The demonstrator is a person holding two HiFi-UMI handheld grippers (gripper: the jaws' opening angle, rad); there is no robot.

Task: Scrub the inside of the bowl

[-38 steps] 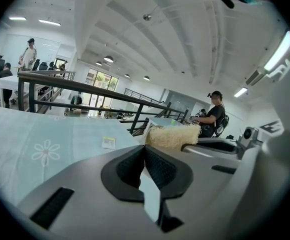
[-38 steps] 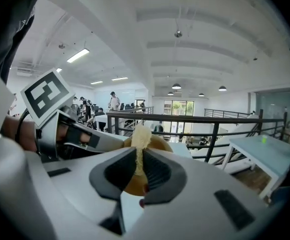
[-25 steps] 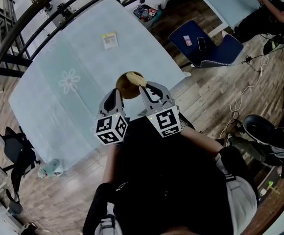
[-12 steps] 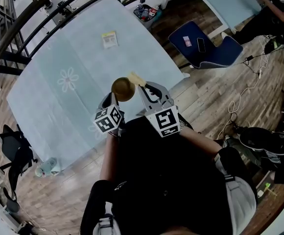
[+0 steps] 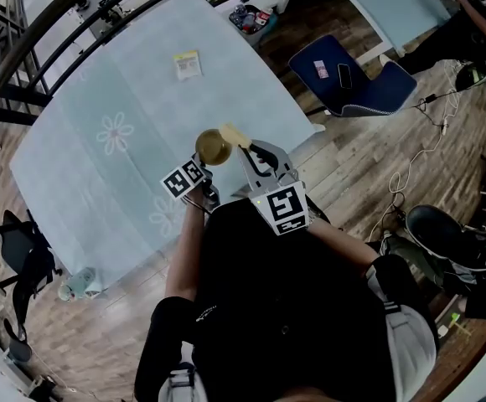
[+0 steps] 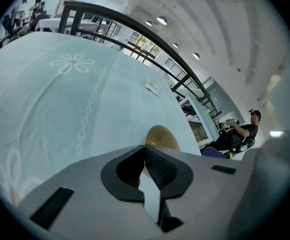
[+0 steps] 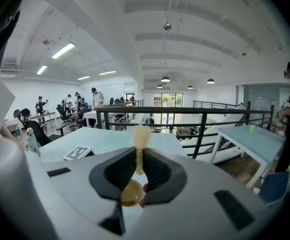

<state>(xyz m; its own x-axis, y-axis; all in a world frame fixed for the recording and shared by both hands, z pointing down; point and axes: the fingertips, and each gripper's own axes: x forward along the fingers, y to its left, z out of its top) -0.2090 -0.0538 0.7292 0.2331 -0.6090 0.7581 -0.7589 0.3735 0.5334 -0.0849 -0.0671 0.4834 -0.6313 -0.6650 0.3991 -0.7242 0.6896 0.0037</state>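
Brown bowl [image 5: 213, 147], yel. sponge [image 5: 234, 134] beside

**Person and hand-held grippers: appearance as observed**

A black top [image 5: 285, 308] is worn, and light grey trousers [image 5: 412, 329] are seen below it. The left gripper [image 6: 144, 151] and the right gripper [image 7: 137, 159] are each cased in a pale grey moulded shell with rounded contours. Small black rectangular slots [image 6: 50, 206] are cut into the shells. Black pads [image 6: 160, 166] with a fine ribbed face are fitted inside both pairs of jaws. A white cube printed with black square markers is mounted on each unit, noted as the left cube [image 5: 184, 178] and the right cube [image 5: 281, 207].
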